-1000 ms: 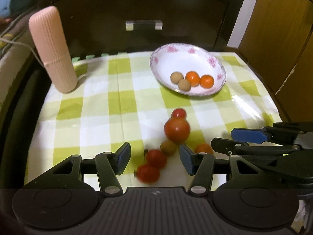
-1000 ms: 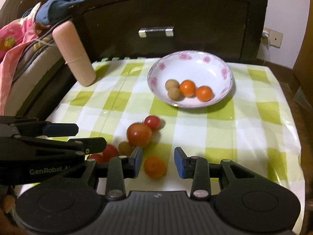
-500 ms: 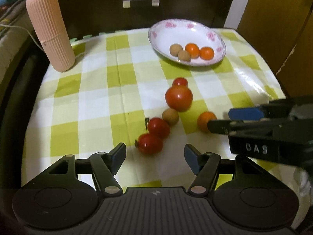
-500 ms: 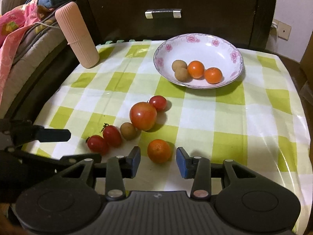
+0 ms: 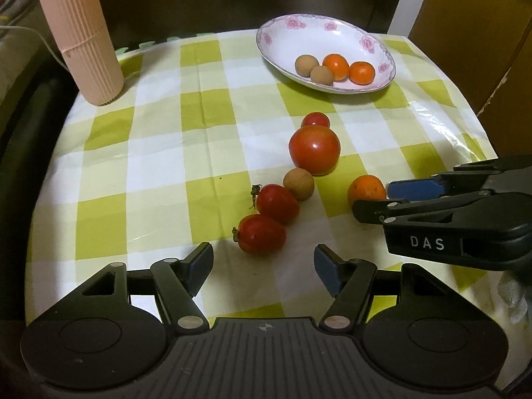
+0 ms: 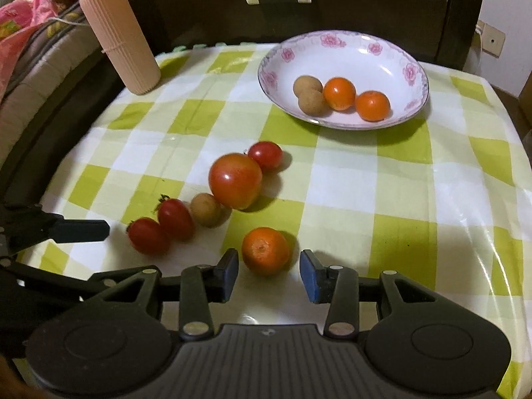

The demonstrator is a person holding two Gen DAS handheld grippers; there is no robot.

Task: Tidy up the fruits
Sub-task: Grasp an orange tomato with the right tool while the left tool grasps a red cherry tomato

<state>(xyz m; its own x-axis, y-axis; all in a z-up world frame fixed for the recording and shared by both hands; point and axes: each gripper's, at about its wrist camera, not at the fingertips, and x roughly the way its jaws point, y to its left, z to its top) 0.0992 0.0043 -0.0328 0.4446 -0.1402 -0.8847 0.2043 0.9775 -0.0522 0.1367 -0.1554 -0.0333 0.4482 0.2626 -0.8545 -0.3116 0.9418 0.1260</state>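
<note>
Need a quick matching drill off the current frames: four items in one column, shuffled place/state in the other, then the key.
Items
1. loose orange
2. large tomato
3. pink ribbed cylinder
4. two brown round fruits

Places or states
A. stands at the far left corner of the checked cloth
B. in the floral bowl, beside two oranges
C. just ahead of the open right gripper
D. between a small red tomato and a brown fruit on the cloth

Pairs: 1-C, 2-D, 3-A, 4-B
</note>
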